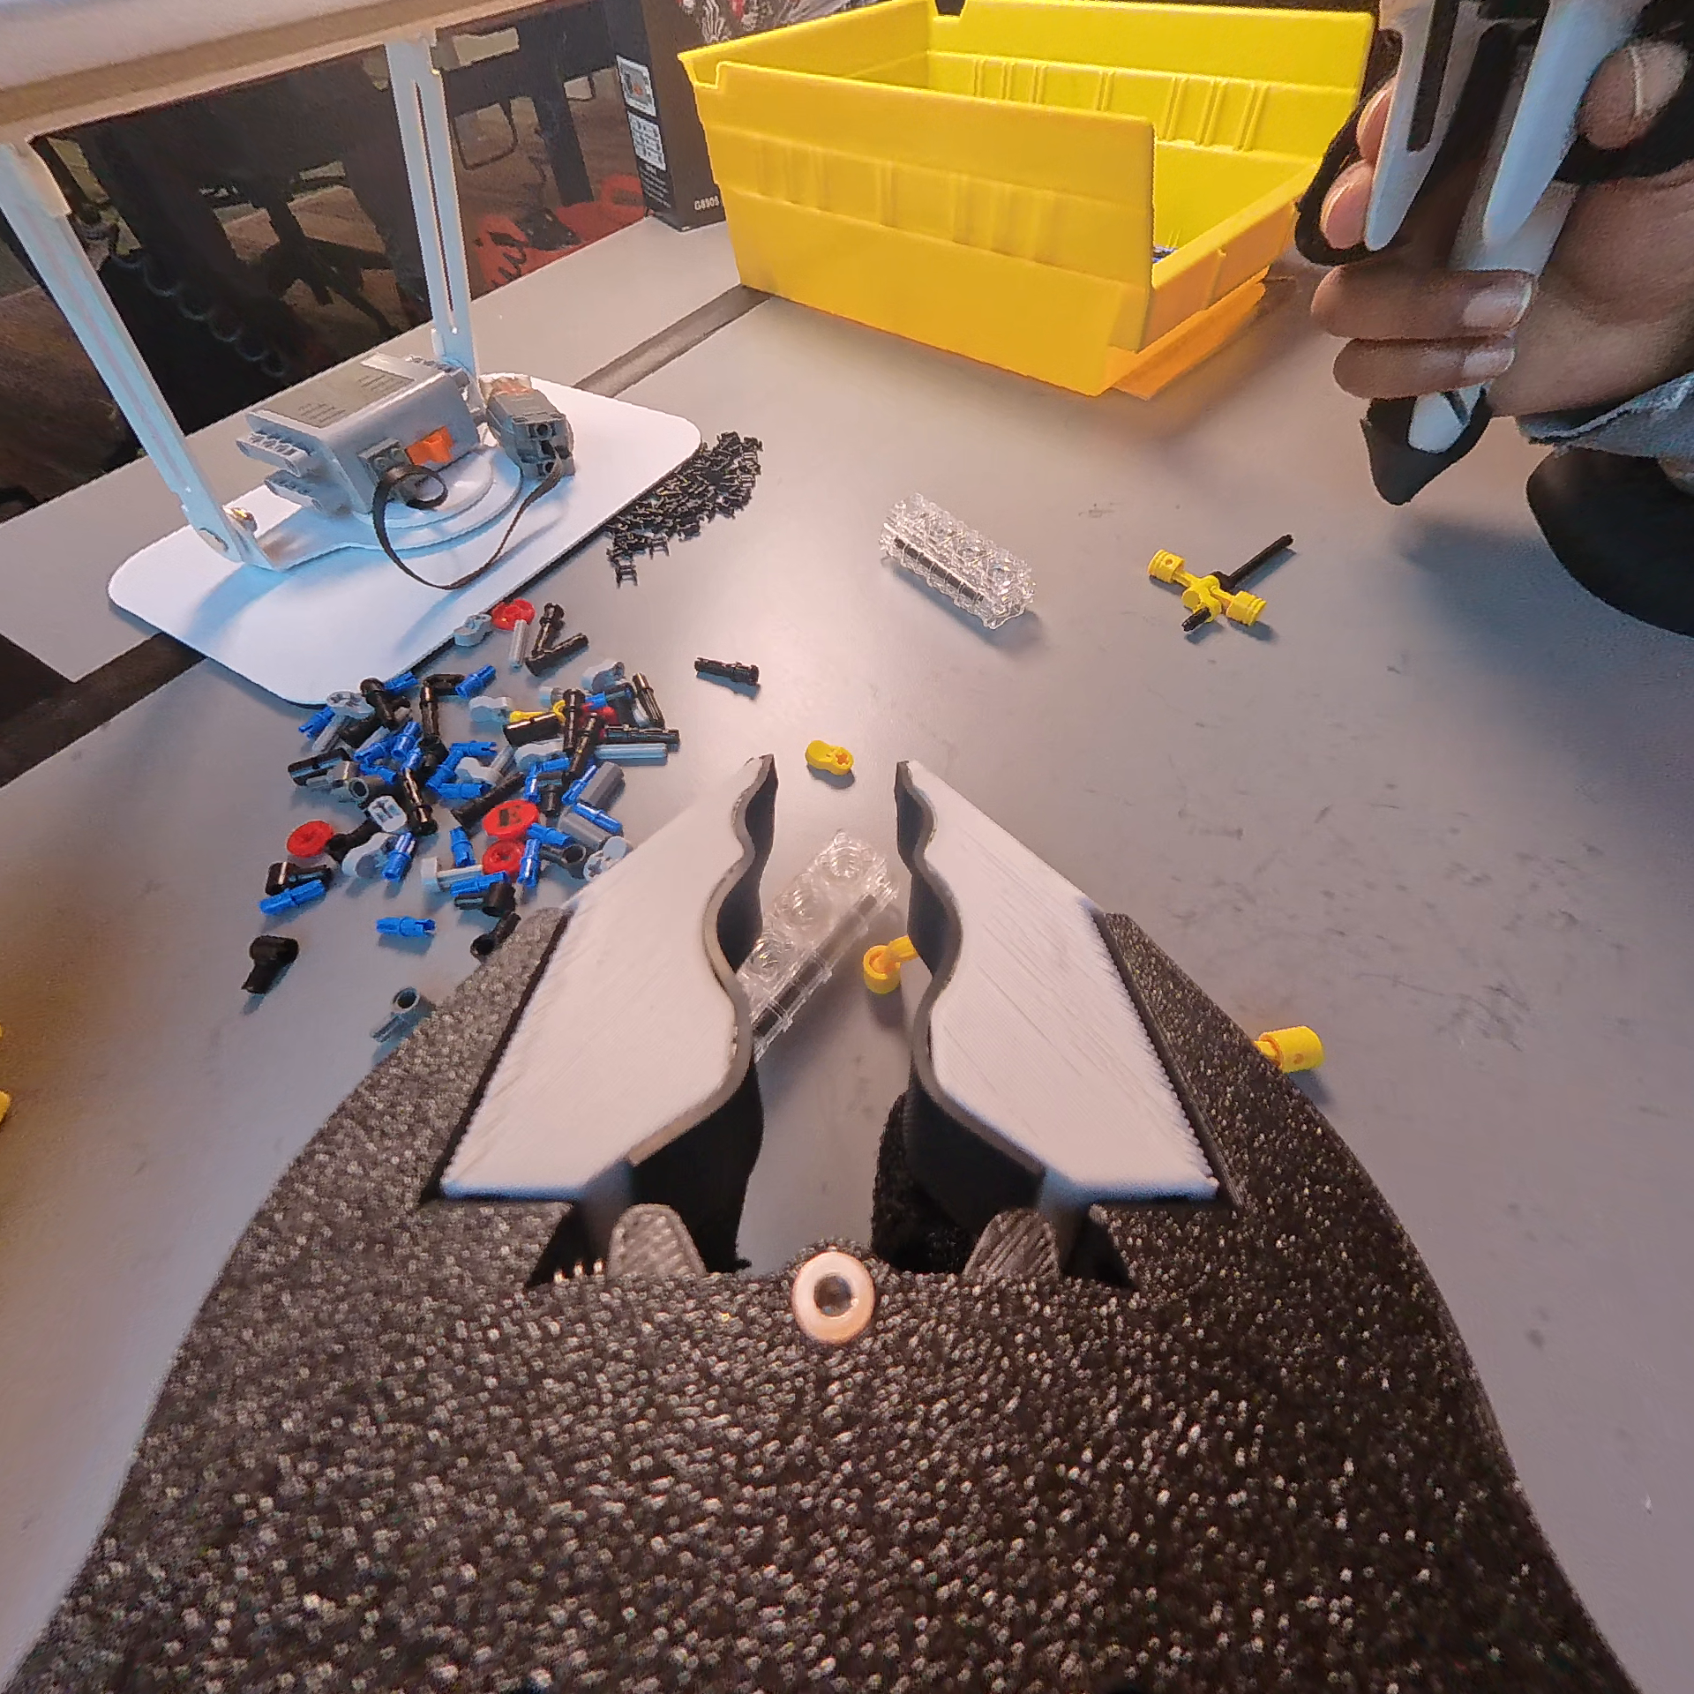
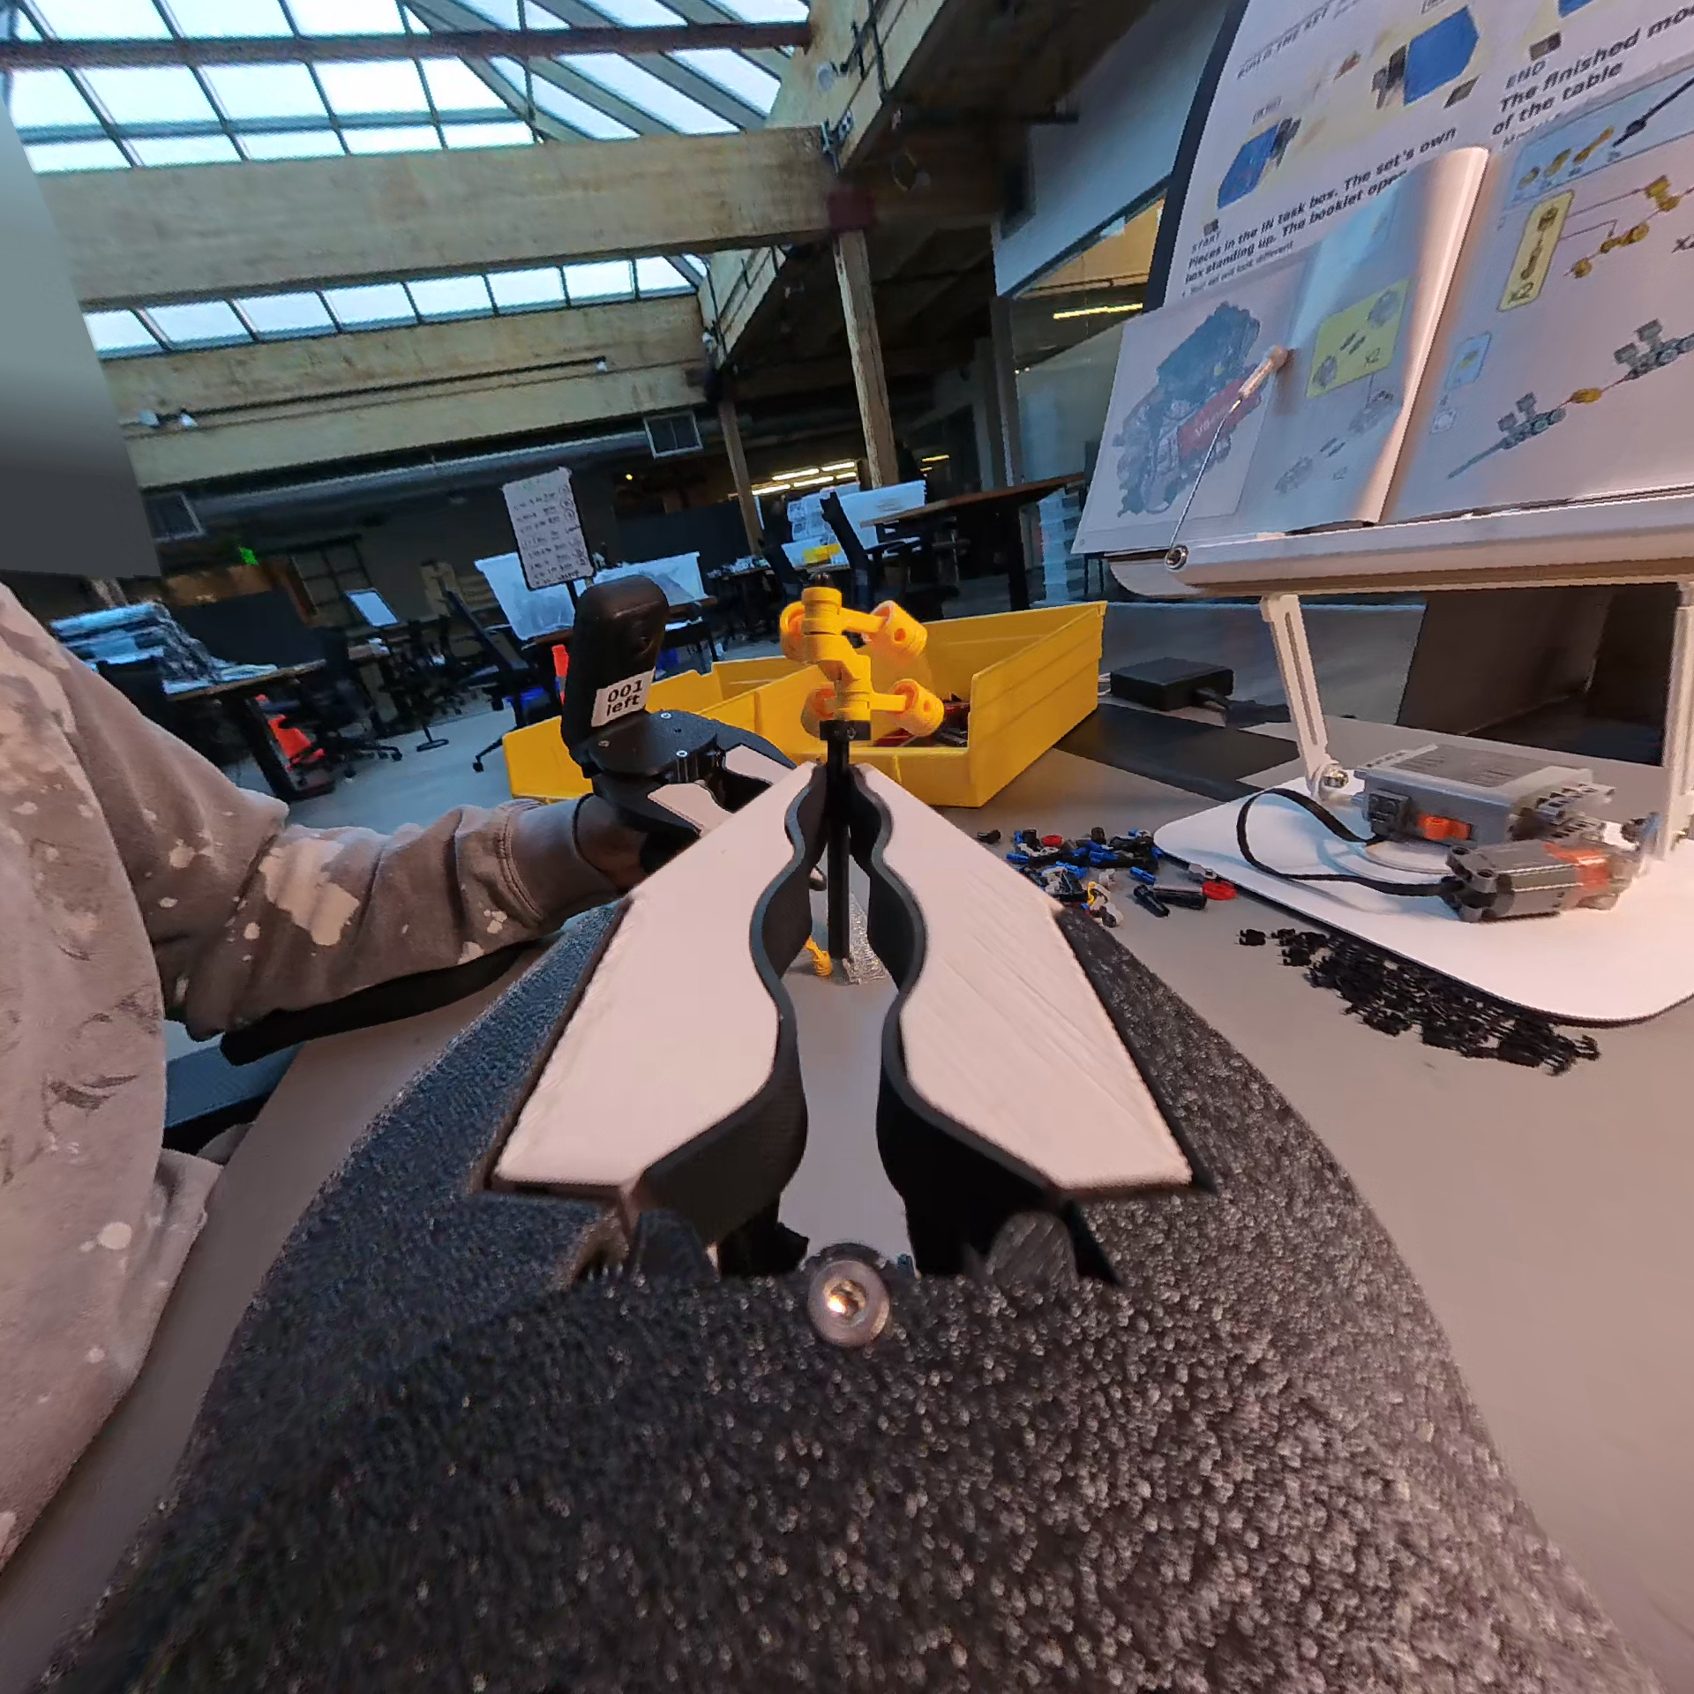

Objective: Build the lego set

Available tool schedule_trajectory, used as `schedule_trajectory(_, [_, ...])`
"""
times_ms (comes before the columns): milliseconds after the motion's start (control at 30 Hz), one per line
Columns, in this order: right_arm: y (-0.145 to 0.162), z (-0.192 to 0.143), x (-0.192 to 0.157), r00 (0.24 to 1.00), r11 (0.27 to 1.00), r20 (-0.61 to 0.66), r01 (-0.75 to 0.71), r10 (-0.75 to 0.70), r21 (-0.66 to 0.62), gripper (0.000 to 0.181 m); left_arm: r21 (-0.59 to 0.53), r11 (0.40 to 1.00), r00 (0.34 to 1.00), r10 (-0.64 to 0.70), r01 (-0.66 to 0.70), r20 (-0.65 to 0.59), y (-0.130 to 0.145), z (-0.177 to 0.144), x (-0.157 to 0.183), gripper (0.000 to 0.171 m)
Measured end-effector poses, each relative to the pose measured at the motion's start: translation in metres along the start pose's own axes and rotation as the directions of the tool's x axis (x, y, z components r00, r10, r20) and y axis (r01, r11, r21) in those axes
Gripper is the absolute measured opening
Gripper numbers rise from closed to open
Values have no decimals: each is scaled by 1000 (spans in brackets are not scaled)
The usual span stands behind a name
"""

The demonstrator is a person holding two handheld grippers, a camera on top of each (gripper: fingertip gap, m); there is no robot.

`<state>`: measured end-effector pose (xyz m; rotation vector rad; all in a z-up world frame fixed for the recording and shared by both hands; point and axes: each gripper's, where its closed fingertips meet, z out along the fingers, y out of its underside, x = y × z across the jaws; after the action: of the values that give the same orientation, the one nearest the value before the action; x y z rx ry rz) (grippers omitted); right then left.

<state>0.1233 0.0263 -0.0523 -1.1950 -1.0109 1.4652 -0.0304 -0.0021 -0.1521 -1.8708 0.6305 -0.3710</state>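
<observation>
While the right gripper point(image 2: 836, 779) is clenching a black axle point(image 2: 837, 880) upright, with yellow piston pieces point(image 2: 857, 669) on top at twelve o'clock, the left gripper point(image 1: 834, 779) is hovering released over a clear plate point(image 1: 816, 926) on the grey table point(image 1: 1283, 871). Loose pins point(image 1: 458, 788) are lying at ten o'clock, a yellow bin point(image 1: 962, 229) at one.

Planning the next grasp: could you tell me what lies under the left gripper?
A clear plate and a yellow connector lie on the table under the open left gripper; one finger hides the plate's near end.
</observation>
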Motion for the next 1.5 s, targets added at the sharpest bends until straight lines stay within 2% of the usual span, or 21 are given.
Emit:
schedule_trajectory(467, [0, 1, -3, 1000, 999, 30, -11, 10, 30, 3, 5, 1000, 1000, 5, -5, -7, 0, 1, 2, 26])
schedule_trajectory(1500, [7, 2, -3, 998, 999, 45, -52, 52, -1, 3, -11, 1000, 1000, 26, -26, -3, 3, 2, 2, 26])
